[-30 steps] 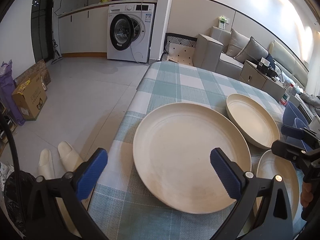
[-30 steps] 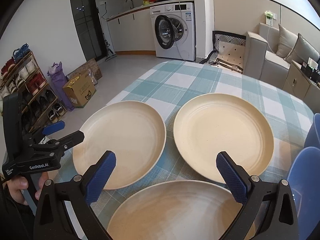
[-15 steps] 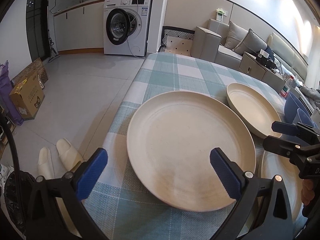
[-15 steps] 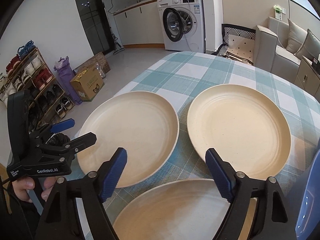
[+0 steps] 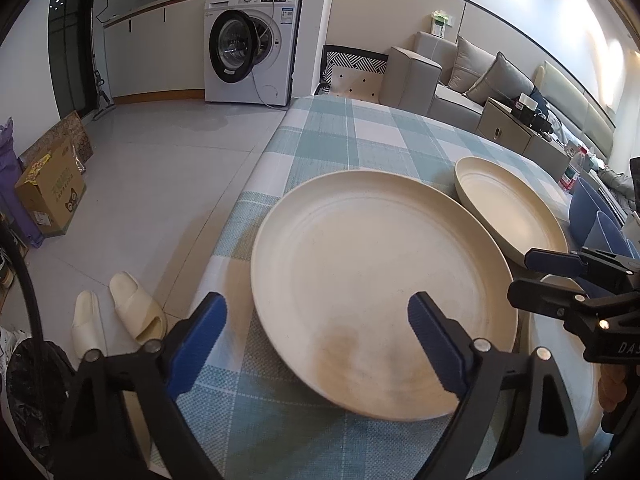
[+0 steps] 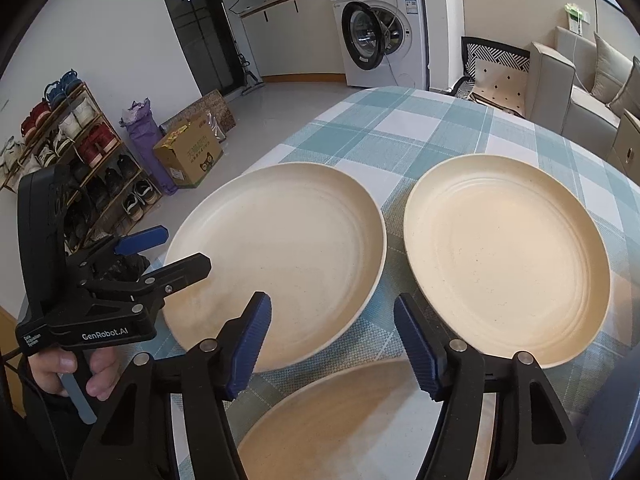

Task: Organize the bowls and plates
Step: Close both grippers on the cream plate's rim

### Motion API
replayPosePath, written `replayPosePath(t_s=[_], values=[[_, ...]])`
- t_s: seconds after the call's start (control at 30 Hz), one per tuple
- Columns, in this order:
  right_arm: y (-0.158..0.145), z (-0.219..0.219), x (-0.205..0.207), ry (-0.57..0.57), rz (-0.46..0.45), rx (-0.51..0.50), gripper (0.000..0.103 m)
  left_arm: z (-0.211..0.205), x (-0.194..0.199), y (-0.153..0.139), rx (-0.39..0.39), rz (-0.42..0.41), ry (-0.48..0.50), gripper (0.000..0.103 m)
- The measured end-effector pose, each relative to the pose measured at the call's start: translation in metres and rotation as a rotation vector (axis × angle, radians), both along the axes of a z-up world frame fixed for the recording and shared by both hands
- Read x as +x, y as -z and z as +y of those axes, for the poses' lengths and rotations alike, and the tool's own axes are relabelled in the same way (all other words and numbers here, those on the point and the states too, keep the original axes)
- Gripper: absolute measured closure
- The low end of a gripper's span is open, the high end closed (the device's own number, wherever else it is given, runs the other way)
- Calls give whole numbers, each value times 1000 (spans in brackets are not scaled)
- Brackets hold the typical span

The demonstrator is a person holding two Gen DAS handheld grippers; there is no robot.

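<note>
Cream round plates (image 6: 280, 256) flat, rims up, on checked tablecloth (image 6: 420, 128)

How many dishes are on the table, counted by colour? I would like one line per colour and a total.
Cream plates: 3, left, right, near
Blue bowls: 2 visible; the frame edge may hide more
Total: 5 visible
</note>
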State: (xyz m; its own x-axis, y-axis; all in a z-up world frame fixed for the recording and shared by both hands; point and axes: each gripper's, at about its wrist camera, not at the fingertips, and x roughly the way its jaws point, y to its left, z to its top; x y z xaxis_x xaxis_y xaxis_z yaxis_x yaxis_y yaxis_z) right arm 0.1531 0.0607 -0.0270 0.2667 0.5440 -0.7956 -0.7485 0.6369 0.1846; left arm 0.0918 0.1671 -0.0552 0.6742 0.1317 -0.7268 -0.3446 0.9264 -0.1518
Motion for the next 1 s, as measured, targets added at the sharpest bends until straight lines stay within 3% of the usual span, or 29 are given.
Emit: replayPosePath(t_s=[0.13,0.37,0.53,1.0], values=[[4,5,2,-10,12,-11,37,1,1,5,-15,15,6,20],[14,14,7,-1,33,-43,50,2,3,9,-19,30,2,31],[20,17,12,1,47,-51,51,7,4,14,-35,42,-7,40],[24,19,20,-22,90,-41,51,8,5,15,-45,39,-3,42]])
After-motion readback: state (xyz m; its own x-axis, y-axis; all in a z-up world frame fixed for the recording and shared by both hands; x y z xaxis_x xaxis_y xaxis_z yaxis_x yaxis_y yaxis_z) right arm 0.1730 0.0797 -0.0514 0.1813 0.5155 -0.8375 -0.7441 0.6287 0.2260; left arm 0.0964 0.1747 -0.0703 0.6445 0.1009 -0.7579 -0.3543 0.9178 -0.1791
